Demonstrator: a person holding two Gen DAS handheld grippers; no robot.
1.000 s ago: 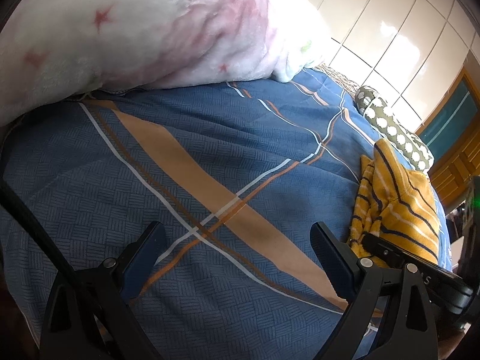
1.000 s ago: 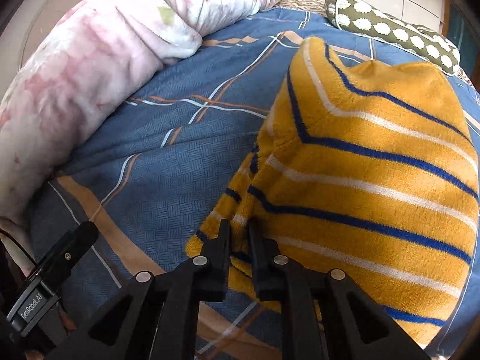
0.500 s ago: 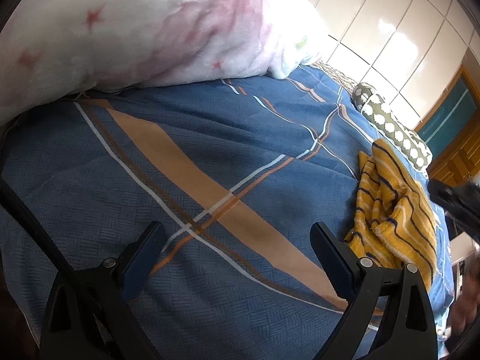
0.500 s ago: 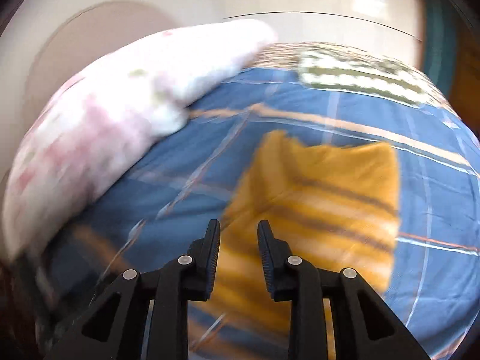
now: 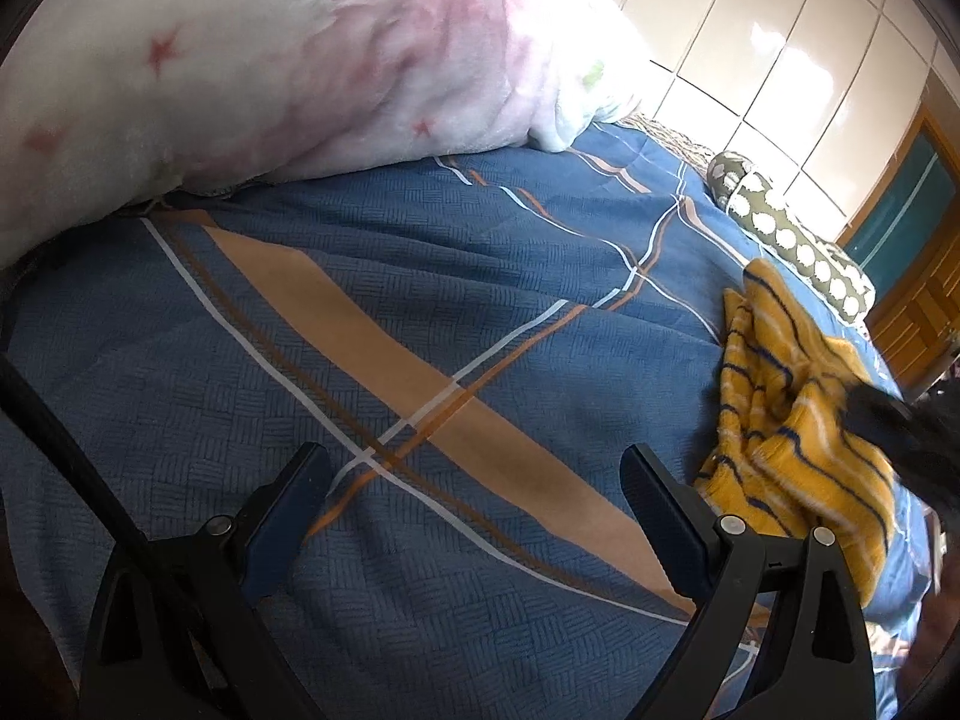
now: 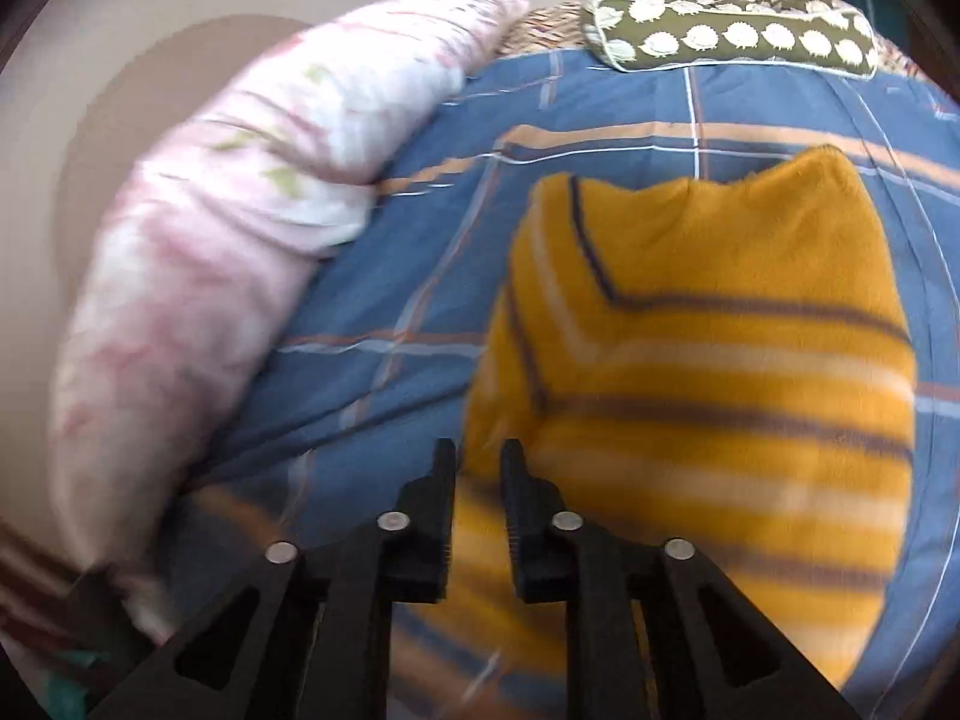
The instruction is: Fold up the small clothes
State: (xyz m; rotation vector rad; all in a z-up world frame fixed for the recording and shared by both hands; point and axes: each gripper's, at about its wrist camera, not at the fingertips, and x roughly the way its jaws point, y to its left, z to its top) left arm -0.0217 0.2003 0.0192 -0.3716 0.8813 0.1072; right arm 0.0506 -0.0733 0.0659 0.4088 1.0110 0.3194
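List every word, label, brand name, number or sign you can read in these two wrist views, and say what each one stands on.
None: no readable text shows in either view.
The yellow striped garment carries only stripes.
The blue plaid bedspread carries only lines and bands.
The olive pillow carries a printed animal pattern, no lettering.
The pink blanket carries stars only.

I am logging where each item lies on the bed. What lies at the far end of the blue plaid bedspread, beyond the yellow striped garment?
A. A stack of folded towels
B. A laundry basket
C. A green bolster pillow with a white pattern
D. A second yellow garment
C: the green bolster pillow with white shapes lies past the yellow striped garment on the blue plaid bedspread.
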